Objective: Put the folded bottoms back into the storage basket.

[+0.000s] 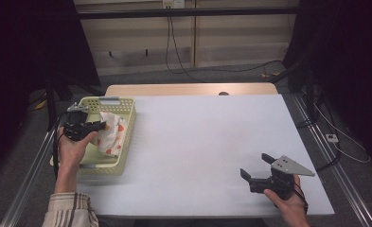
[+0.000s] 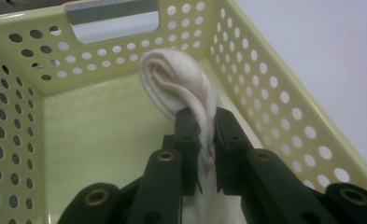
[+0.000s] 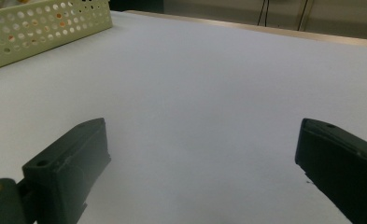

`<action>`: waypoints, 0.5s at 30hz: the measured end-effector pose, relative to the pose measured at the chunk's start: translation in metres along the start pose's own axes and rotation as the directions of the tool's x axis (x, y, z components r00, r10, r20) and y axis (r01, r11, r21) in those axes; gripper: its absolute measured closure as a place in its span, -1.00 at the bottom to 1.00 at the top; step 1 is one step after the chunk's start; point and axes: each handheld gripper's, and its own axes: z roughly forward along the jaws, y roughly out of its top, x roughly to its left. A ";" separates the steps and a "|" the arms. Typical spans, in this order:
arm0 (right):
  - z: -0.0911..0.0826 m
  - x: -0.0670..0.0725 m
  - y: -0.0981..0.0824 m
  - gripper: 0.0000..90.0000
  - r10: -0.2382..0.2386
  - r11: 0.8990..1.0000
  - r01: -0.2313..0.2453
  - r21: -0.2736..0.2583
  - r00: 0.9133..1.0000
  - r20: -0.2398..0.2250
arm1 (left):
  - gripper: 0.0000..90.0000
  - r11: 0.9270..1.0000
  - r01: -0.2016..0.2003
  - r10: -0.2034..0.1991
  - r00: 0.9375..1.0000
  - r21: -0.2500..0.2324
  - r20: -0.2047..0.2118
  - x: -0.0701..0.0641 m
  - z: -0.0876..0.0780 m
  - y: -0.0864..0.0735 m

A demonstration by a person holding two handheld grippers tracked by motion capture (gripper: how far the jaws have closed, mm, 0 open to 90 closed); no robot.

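Note:
A pale yellow perforated basket (image 1: 126, 137) stands at the table's left edge. A white cloth with orange marks (image 1: 112, 132) hangs in it against the right wall. My left gripper (image 1: 101, 126) is over the basket, shut on that cloth. In the left gripper view the folded white cloth (image 2: 181, 79) rises between the two black jaws of my left gripper (image 2: 204, 140), pinched tight. The basket (image 2: 274, 102) wall surrounds it. My right gripper (image 1: 255, 165) rests near the table's front right corner, open, with nothing between its fingers. Its jaws stand wide in the right gripper view, my right gripper (image 3: 200, 154) over bare tabletop.
The white tabletop (image 1: 207, 137) stretches between the basket and the right hand. A wooden strip (image 1: 188, 89) runs along the far edge. Metal rails flank both sides of the table. The basket's corner (image 3: 41, 28) appears at the upper left of the right gripper view.

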 end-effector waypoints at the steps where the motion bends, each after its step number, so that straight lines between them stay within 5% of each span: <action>1: 0.000 0.000 0.000 -0.95 0.000 1.000 0.000 0.000 1.000 0.000 | 0.81 1.000 -0.003 0.003 1.000 0.001 -0.001 0.000 0.001 0.000; 15: 0.000 0.000 0.000 -0.94 0.002 1.000 -0.002 0.001 1.000 0.001 | 0.81 1.000 0.003 -0.003 1.000 0.018 -0.014 0.003 0.006 -0.001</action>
